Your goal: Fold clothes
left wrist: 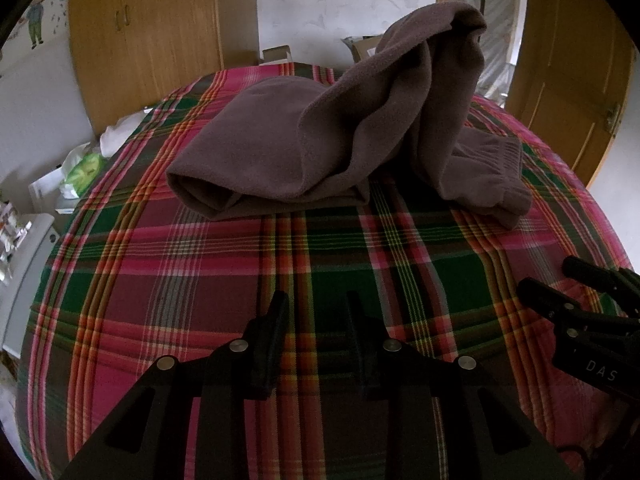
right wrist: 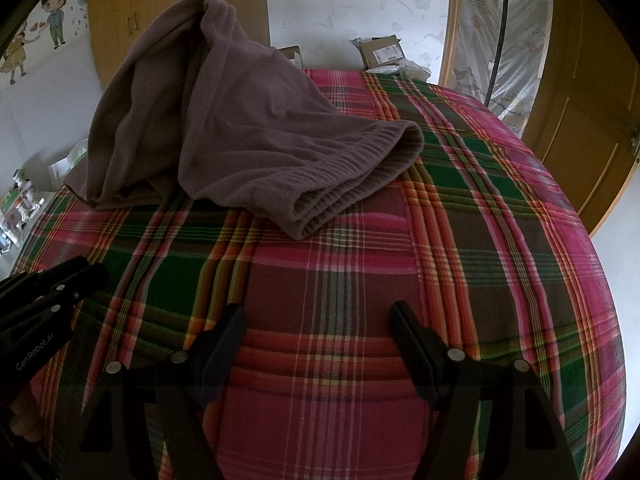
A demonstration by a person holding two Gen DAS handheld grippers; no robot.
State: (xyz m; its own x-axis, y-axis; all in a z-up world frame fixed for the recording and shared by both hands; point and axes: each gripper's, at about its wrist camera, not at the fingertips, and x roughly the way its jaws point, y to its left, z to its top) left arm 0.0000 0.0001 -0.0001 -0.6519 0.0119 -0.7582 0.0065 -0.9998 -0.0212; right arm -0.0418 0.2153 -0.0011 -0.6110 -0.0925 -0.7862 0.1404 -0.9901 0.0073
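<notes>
My left gripper (left wrist: 316, 312): nearest in the left wrist view, low over the bed, its two black fingers a modest gap apart with nothing between them.
My right gripper (right wrist: 318, 324): nearest in the right wrist view, fingers spread wide and empty, also just above the cover; it shows at the right edge of the left view, and my left one shows at the left edge of the right view.
Plaid bedspread (left wrist: 200, 280): pink, green and orange checks, lying bare between both grippers and the garment, so nothing stands in the way.
Brown fleece trousers (left wrist: 320, 136): farther out on the bedspread, well apart from both grippers. Ahead and slightly right of my left gripper, ahead and to the left of my right one.
Trousers' shape: one part lies flat with an open end facing near-left; the middle is heaped up into a tall peak; the ribbed elastic waistband (right wrist: 360, 184) droops down on the right side, nearest my right gripper.
Left of the bed: a green-and-white packet (left wrist: 82, 168) and small clutter on a white surface.
Beyond the far edge: cardboard boxes (right wrist: 380, 54) against a white wall.
Far left: a wooden wardrobe (left wrist: 140, 32).
Far right: a wooden door (left wrist: 572, 80).
</notes>
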